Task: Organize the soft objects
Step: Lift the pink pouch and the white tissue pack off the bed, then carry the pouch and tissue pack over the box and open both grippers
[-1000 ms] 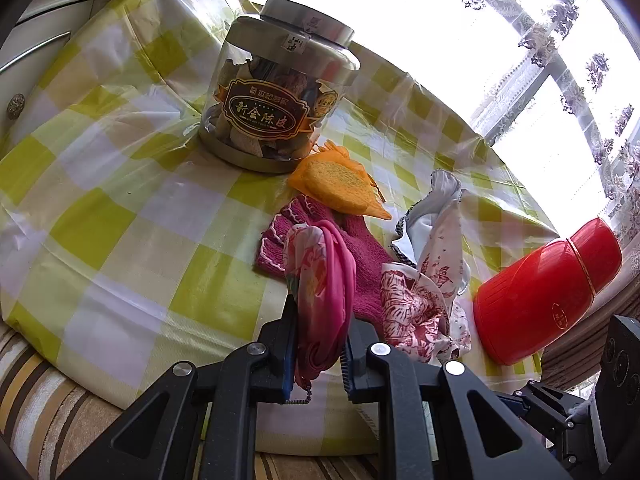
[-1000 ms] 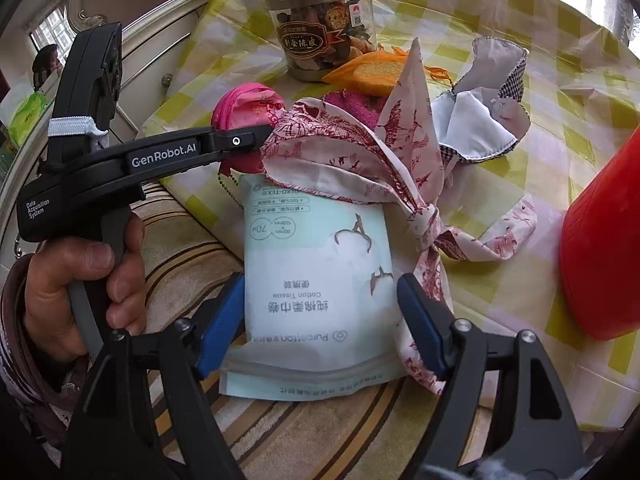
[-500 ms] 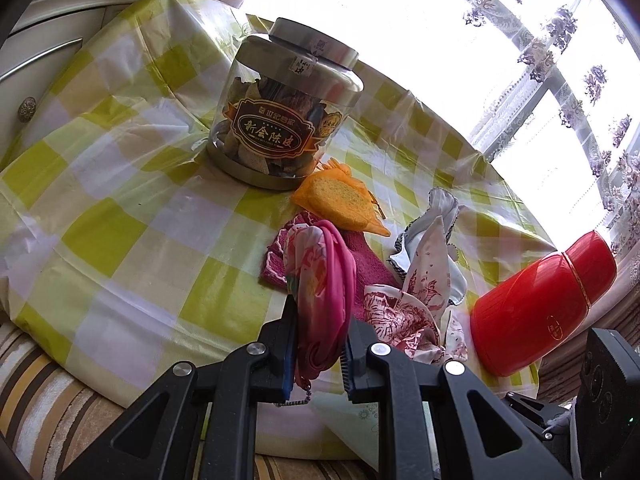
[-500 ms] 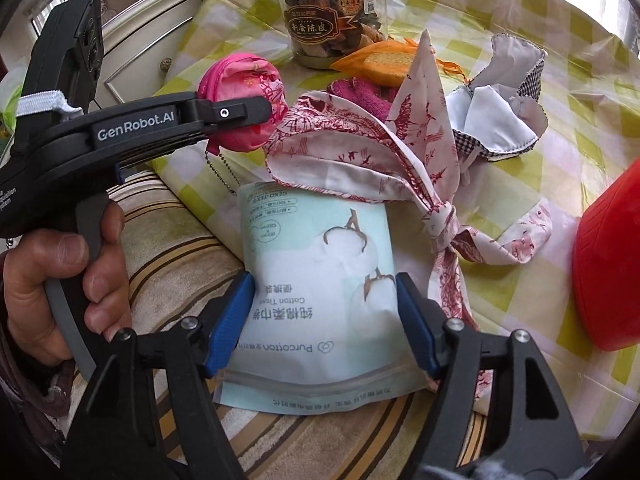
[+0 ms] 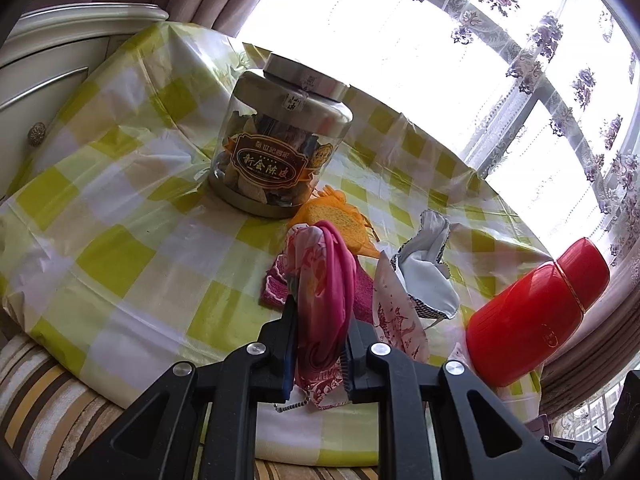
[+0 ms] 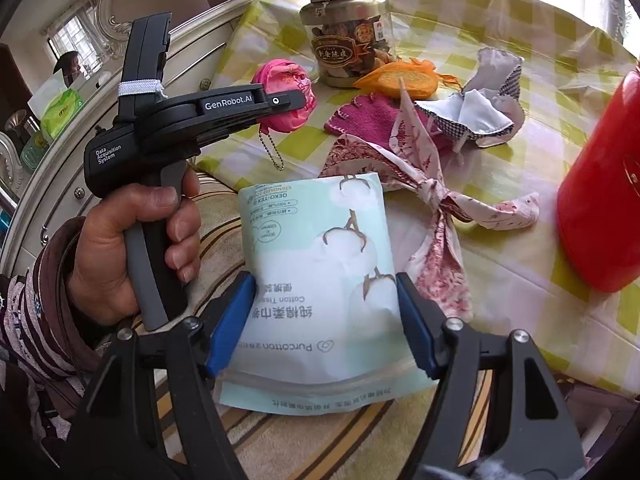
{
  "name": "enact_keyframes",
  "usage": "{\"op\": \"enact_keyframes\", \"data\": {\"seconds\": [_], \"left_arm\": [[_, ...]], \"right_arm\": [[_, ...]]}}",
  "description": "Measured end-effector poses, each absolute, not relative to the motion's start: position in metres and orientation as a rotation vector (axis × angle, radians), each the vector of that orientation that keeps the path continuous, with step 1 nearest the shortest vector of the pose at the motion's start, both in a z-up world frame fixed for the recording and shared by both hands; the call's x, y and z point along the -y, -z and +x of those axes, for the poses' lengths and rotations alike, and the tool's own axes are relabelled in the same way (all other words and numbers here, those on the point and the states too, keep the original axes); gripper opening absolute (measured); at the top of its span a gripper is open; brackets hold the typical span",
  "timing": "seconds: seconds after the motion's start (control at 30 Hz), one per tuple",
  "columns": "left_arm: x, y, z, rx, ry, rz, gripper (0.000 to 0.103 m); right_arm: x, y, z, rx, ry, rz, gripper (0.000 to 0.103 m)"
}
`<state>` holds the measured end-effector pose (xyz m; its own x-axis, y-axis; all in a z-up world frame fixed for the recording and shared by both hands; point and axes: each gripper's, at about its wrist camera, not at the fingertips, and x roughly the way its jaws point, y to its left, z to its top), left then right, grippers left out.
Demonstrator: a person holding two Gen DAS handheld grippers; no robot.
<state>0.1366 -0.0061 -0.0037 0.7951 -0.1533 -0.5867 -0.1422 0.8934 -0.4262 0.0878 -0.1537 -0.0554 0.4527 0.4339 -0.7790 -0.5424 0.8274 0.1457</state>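
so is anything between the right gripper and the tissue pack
Nothing visible. The right gripper has its blue pads pressed on both sides of the cotton tissue pack, having just closed in on it.

Left tool clamped tight in a hand, raised; right tool pads pressing, angled downward.

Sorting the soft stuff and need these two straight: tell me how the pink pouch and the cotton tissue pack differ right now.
The pink pouch is bunched satin fabric with a bead chain; the cotton tissue pack is a flat, pale printed plastic packet. The pouch is pinched in the left gripper and lifted above the tablecloth; the pack sits between the right gripper's blue pads, half off the table edge. Both are soft and currently gripped.
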Motion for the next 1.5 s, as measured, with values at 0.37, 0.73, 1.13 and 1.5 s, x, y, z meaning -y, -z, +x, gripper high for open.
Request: {"op": "enact_keyframes", "data": {"seconds": [0.37, 0.73, 1.13, 1.5], "left_arm": [[0.049, -0.025, 0.126, -0.628, 0.107, -0.373, 0.019], [0.145, -0.045, 0.113, -0.665, 0.315, -0.264, 0.019], [0.278, -0.042, 0.100, -0.750, 0.584, -0.131, 0.019], [0.367, -0.041, 0.086, -0.787, 0.812, -0.054, 0.025]], "right_arm": [[0.229, 0.036, 0.047, -0.829, -0.396, -0.058, 0.073], [0.329, 0.028, 0.003, -0.771, -0.140, 0.030, 0.073], [0.460, 0.024, -0.050, -0.725, 0.261, 0.171, 0.073], [0.502, 0.023, -0.068, -0.687, 0.393, 0.219, 0.074]]}}
